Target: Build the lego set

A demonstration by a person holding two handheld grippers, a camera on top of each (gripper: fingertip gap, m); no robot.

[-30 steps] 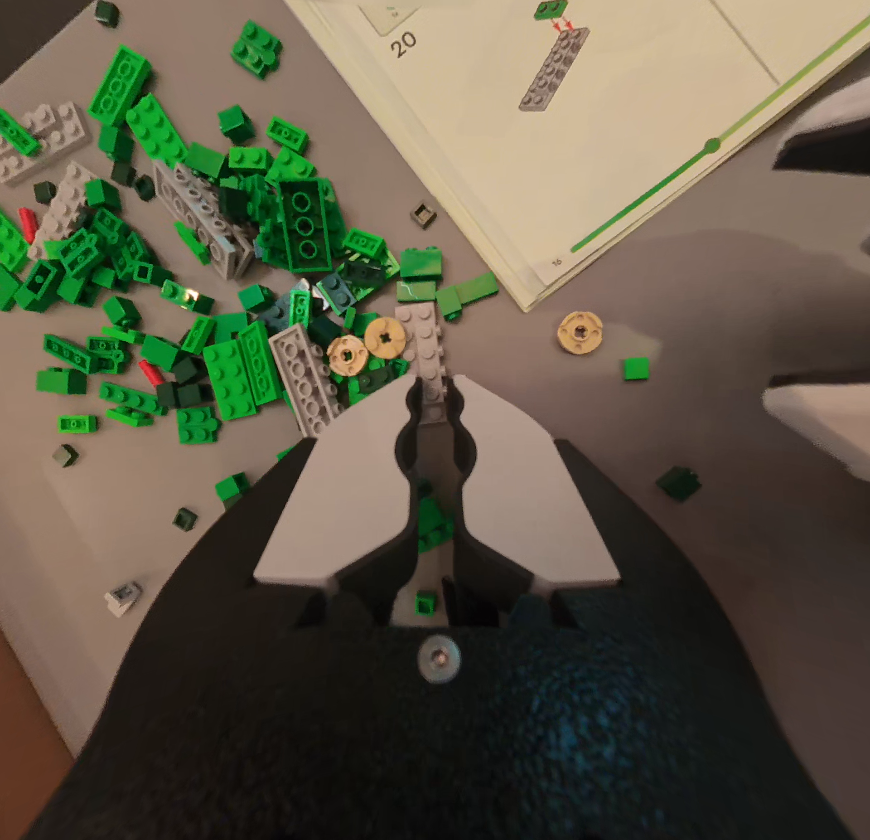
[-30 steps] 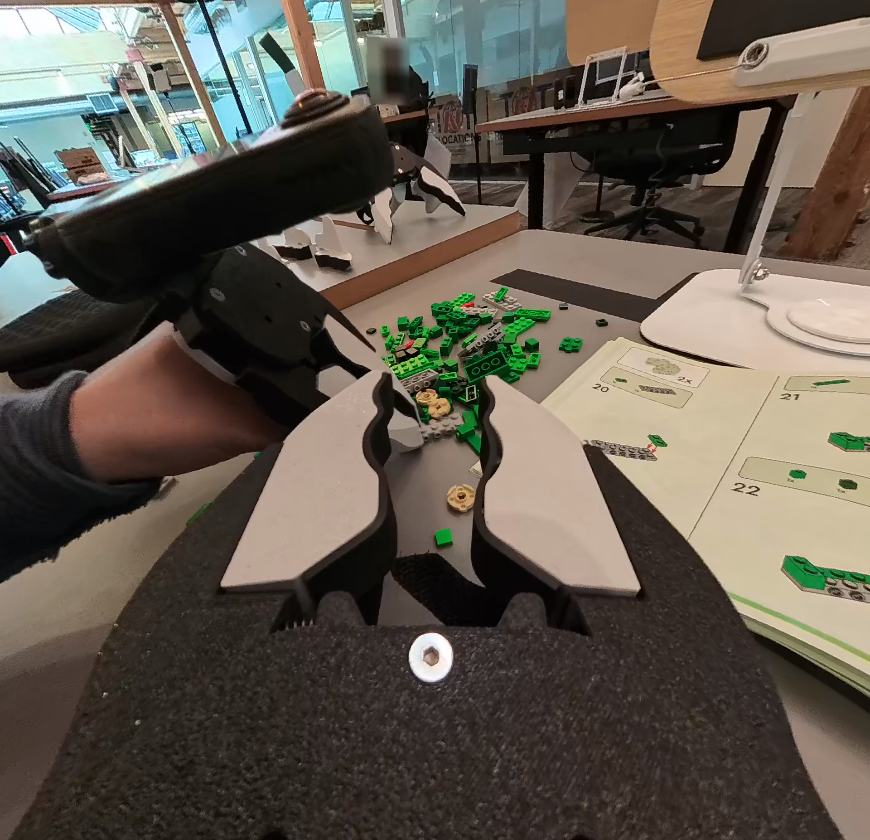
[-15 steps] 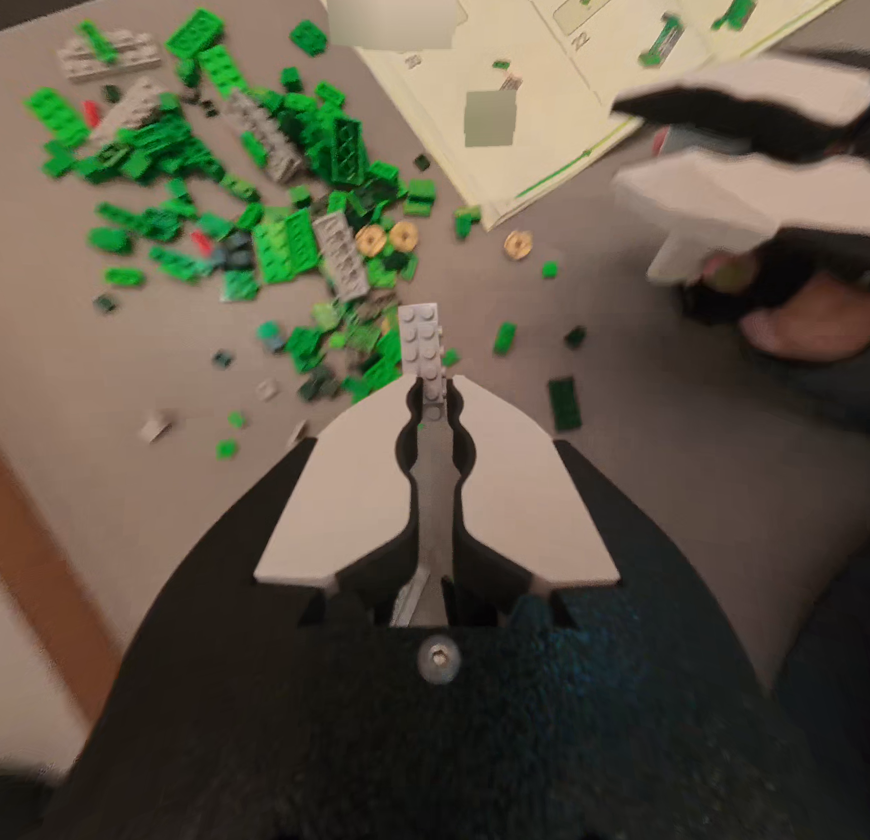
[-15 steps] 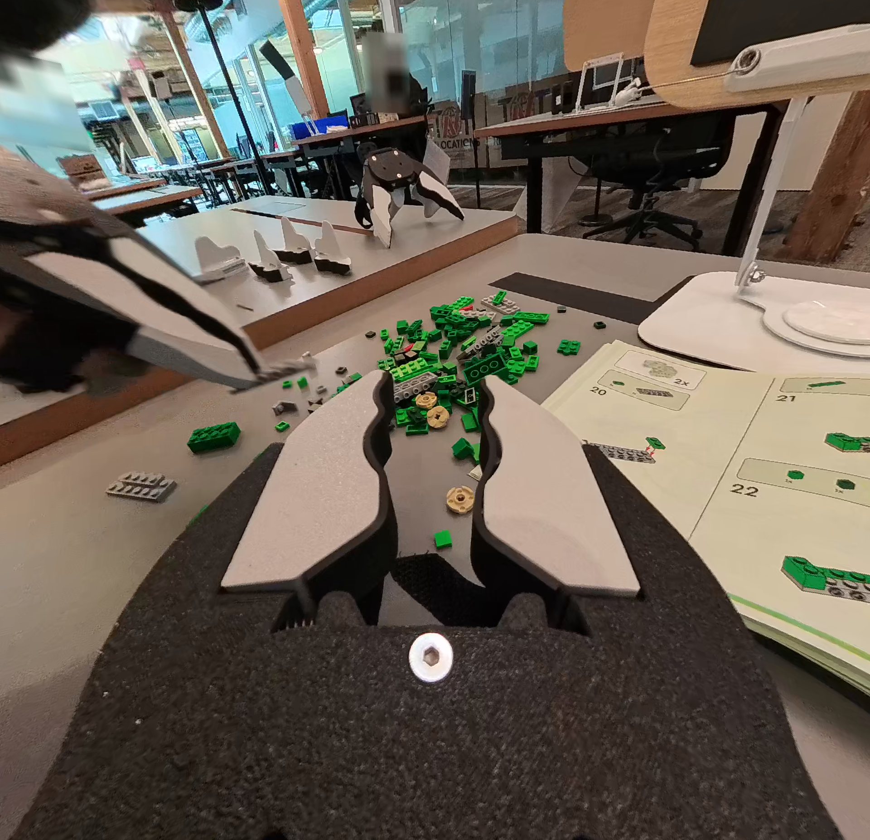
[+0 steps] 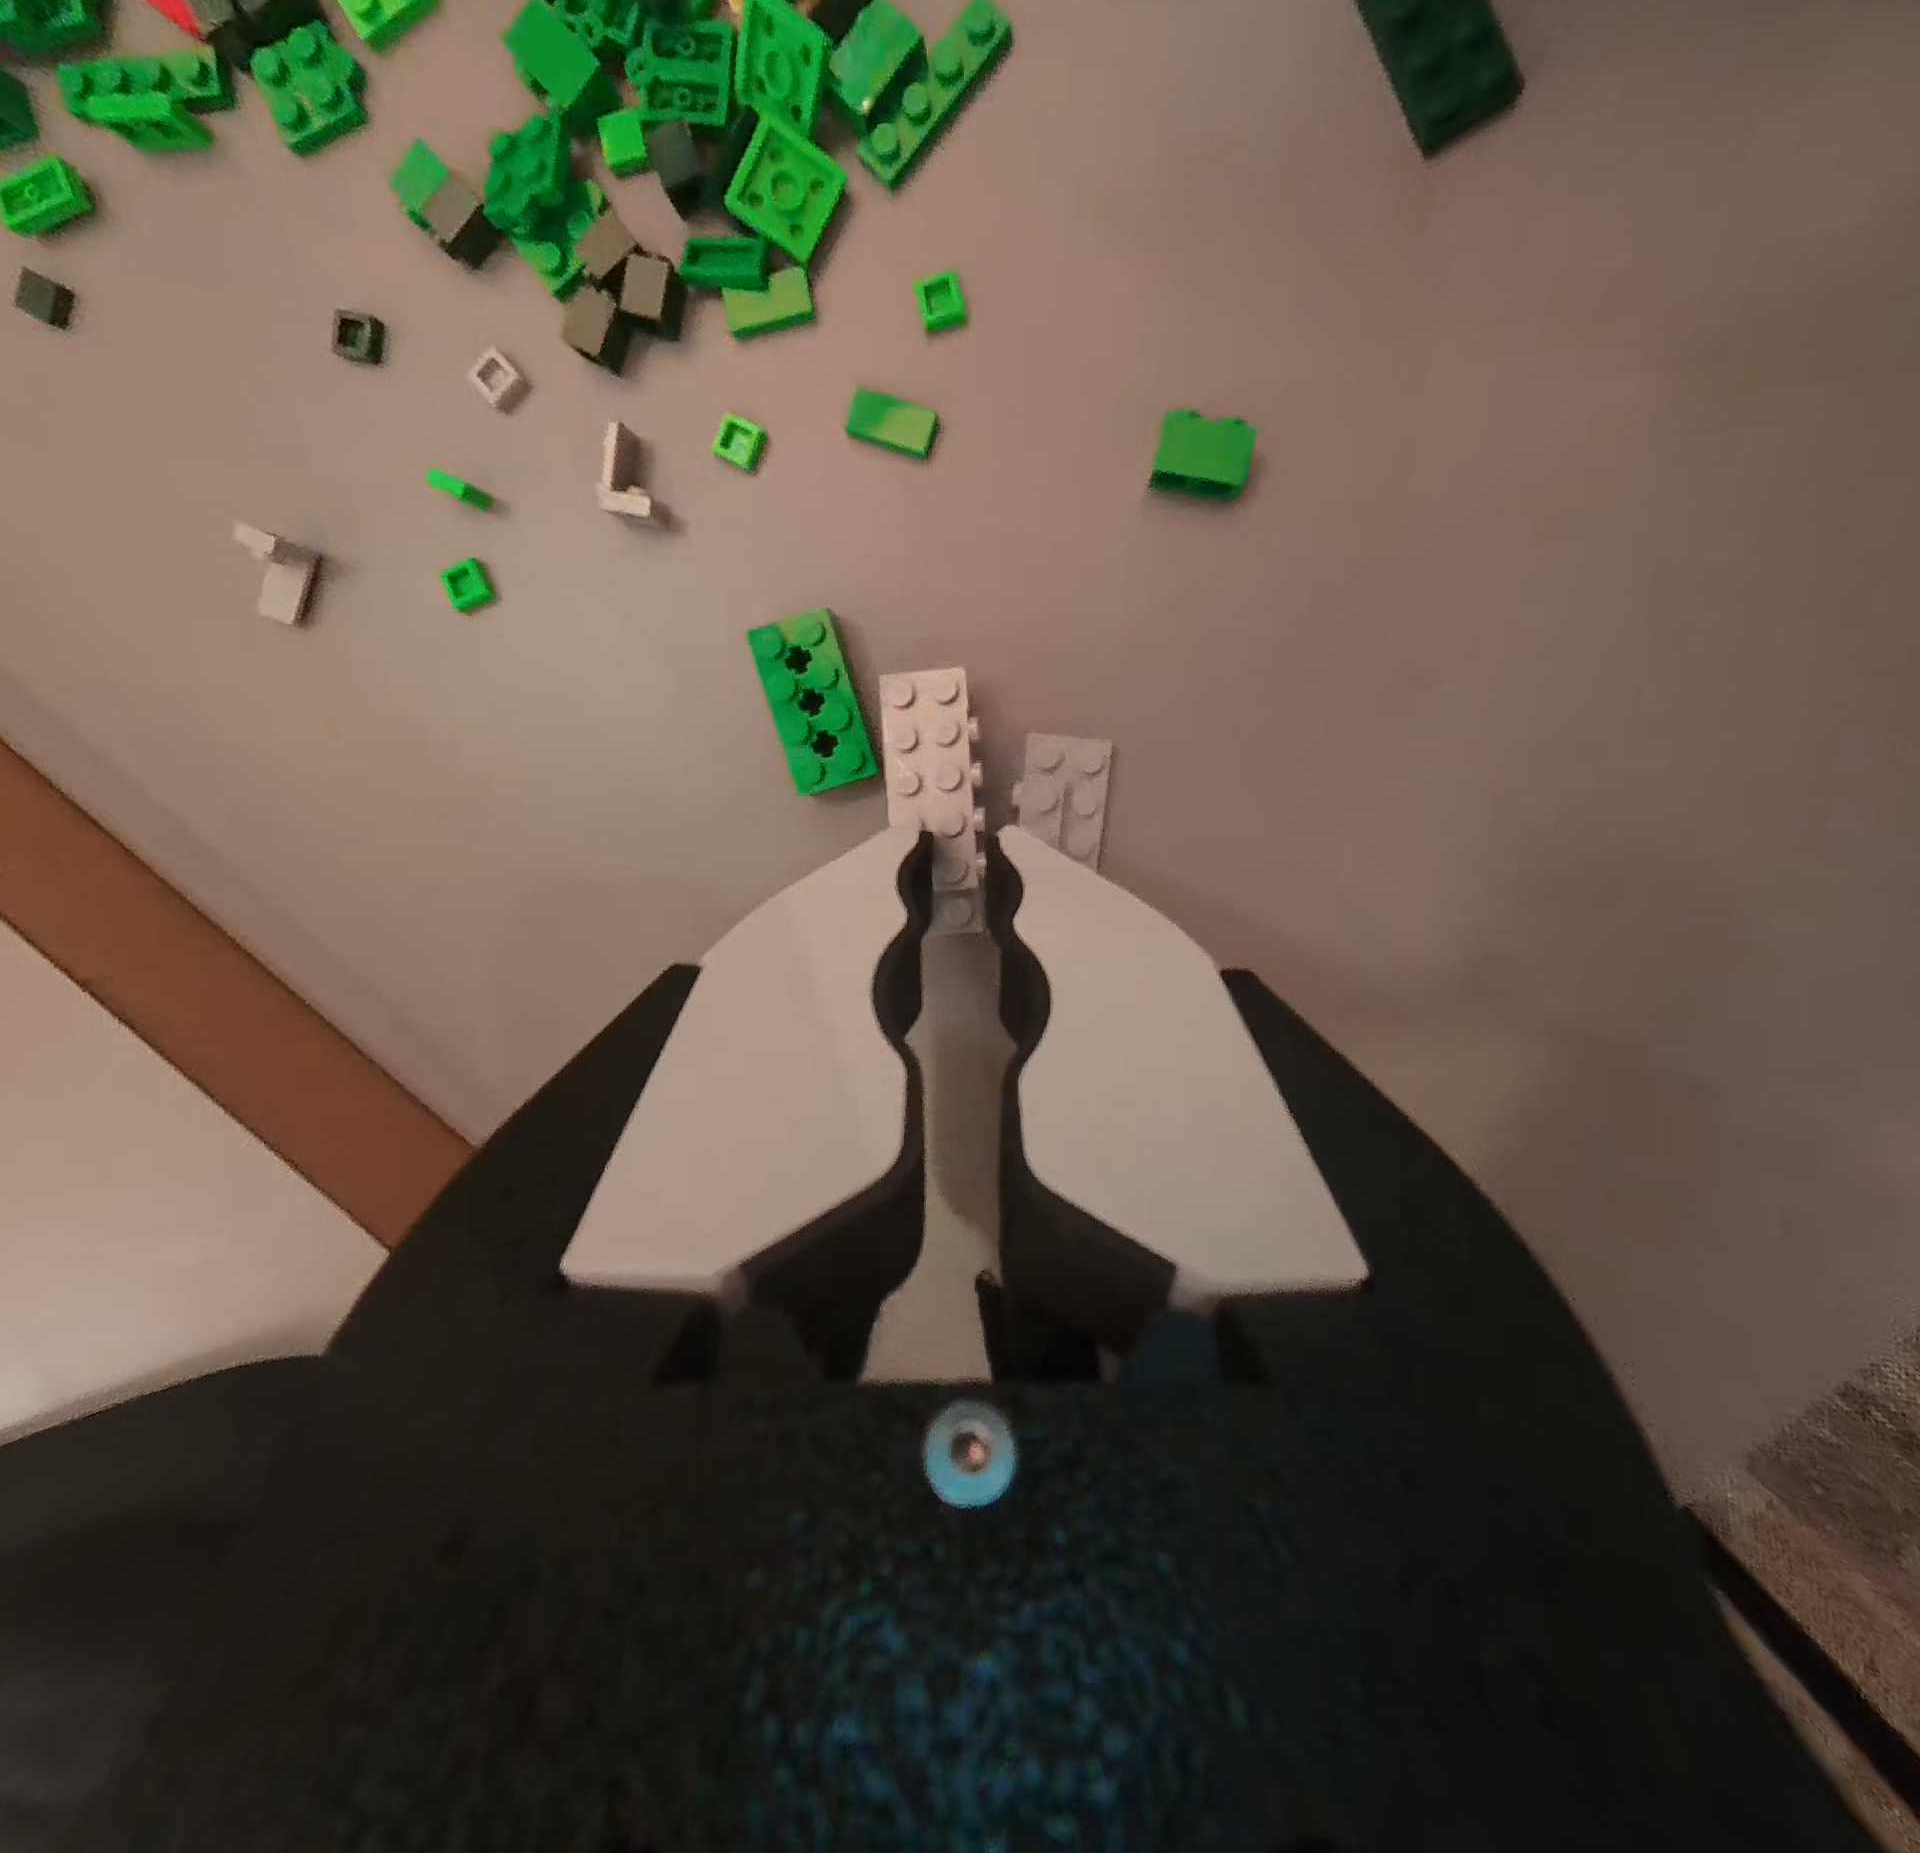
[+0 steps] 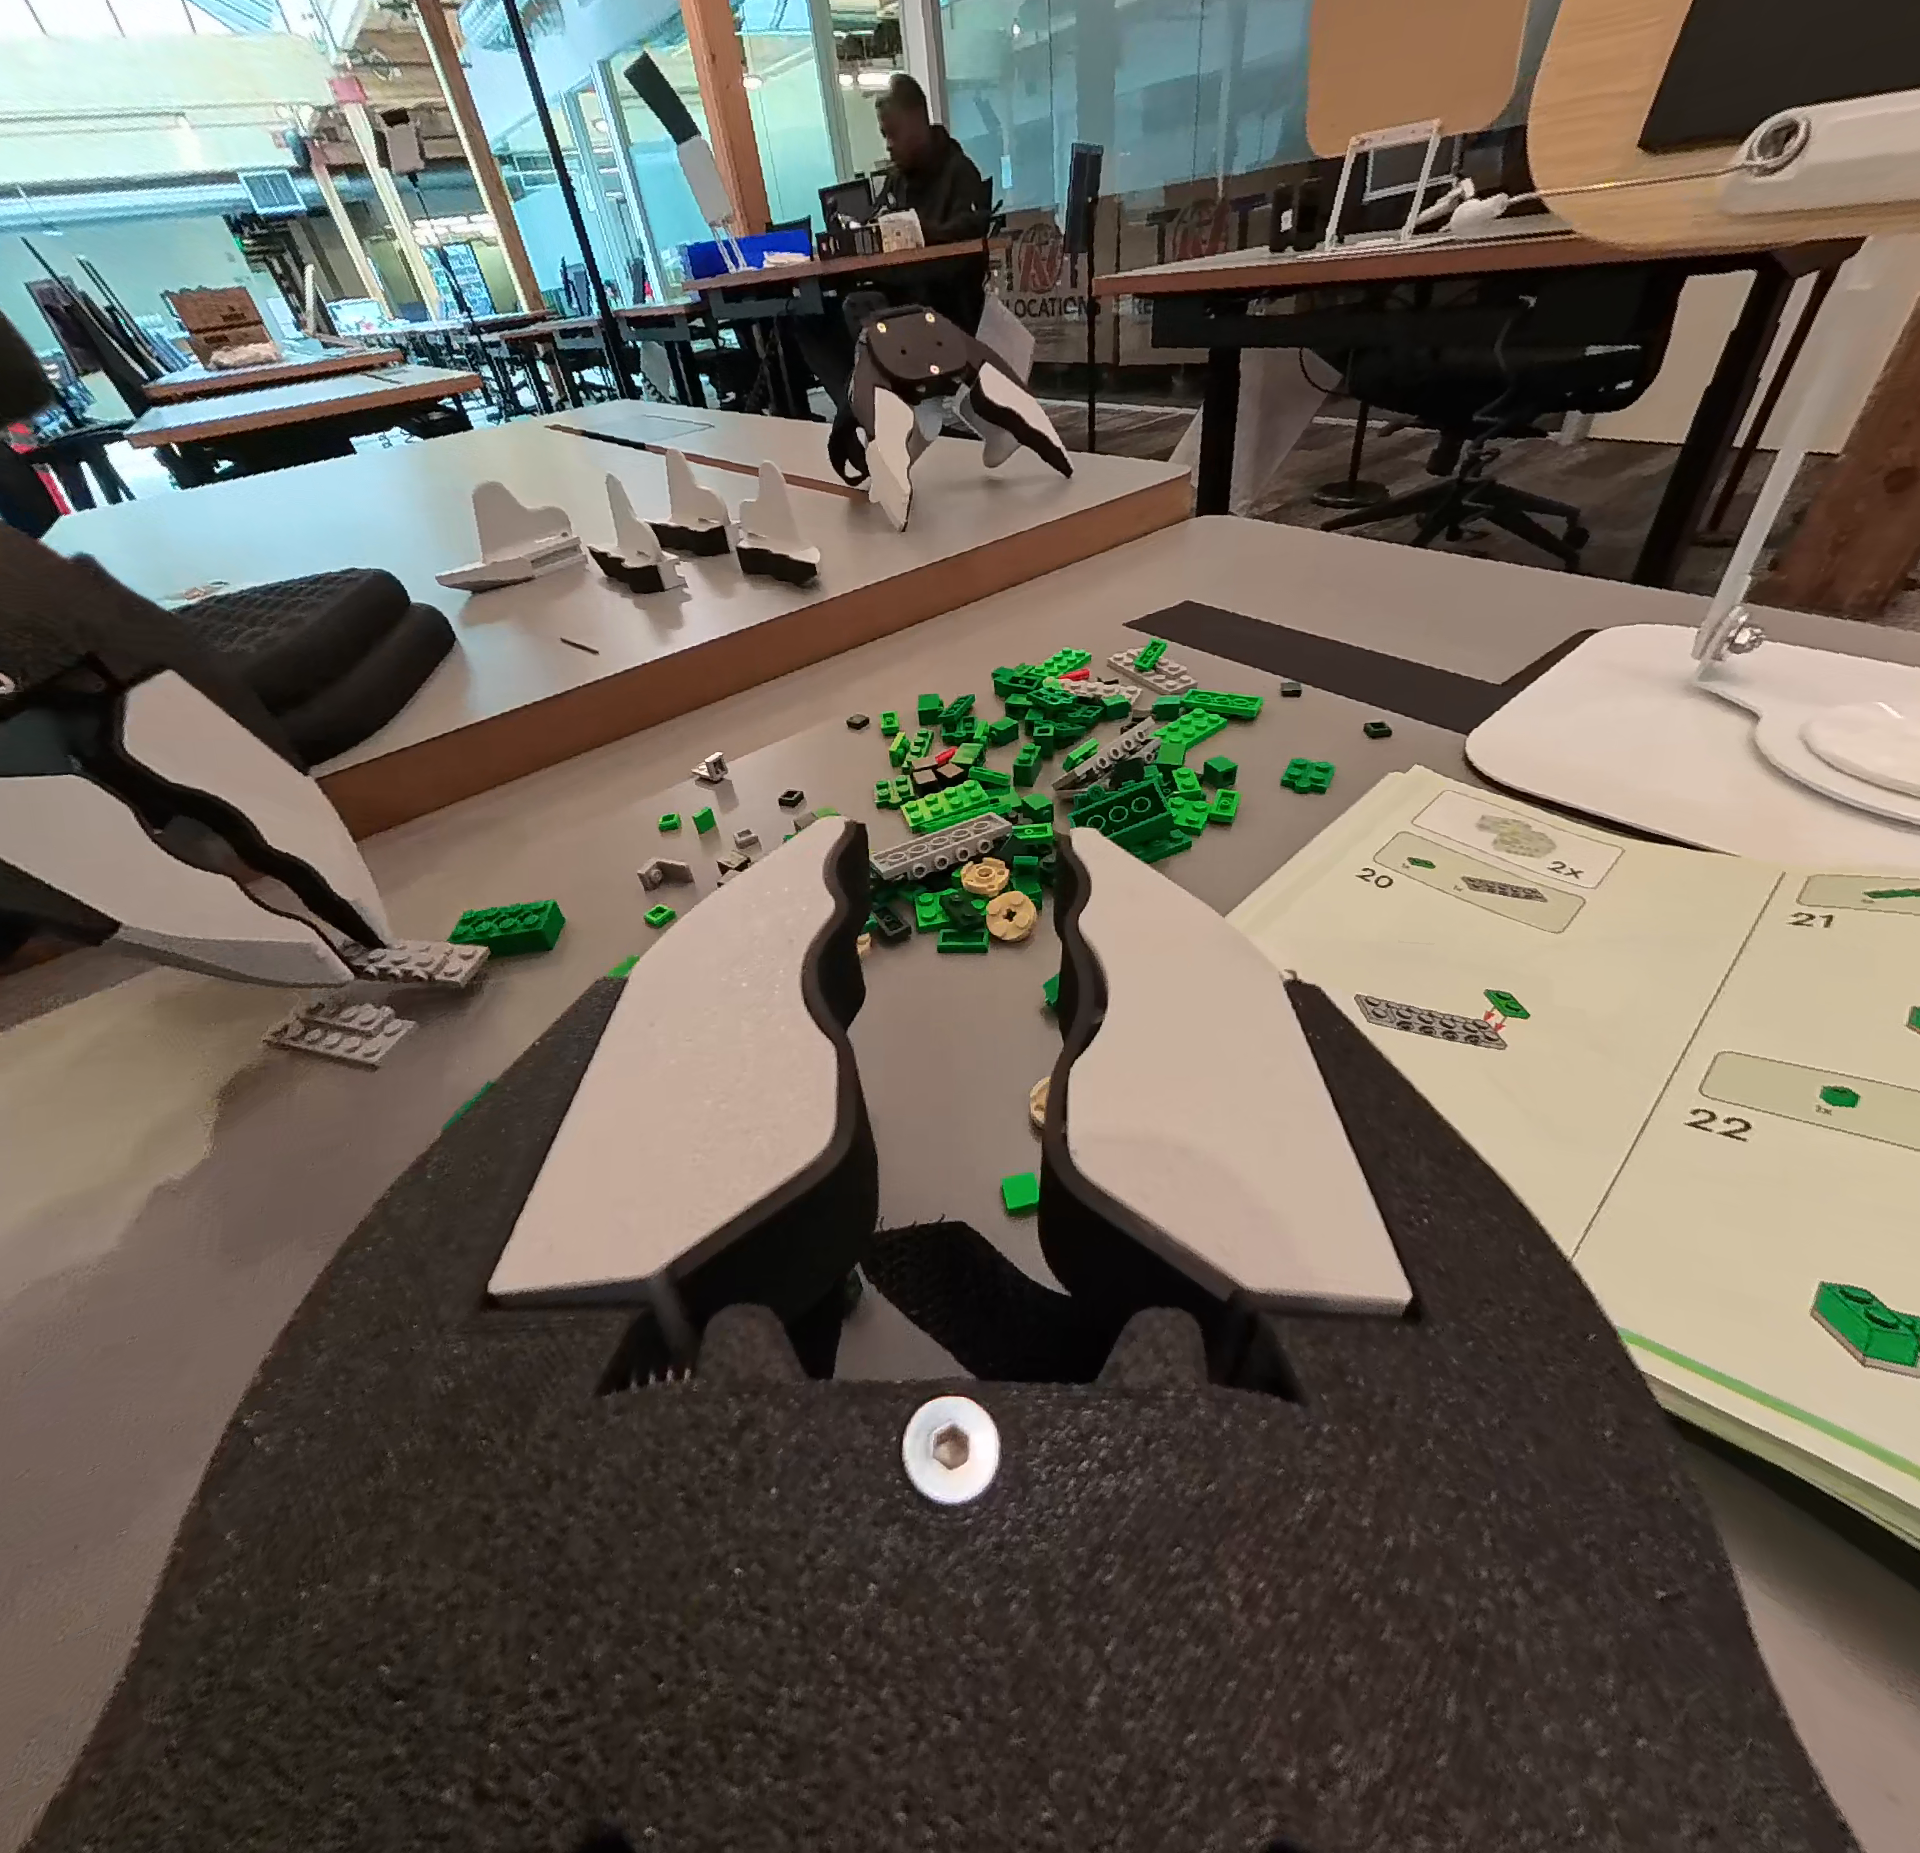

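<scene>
While the left gripper [image 5: 954,839] pinches one end of the long grey plate [image 5: 933,764], held just above the second grey plate [image 5: 1068,795], the plate could pivot under pressing force. Right gripper [image 6: 961,873] idles, jaws parted, empty, well apart.

Open-plan office — rows of desks [image 6: 312,390], glass partitions [image 6: 1122,89], office chair [image 6: 1475,390].

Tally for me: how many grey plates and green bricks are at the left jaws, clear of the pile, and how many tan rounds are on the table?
Grey plates: 2, one held in the left gripper, one lying beside it
Green brick: 1
Tan rounds: 3
Total: 6
</scene>
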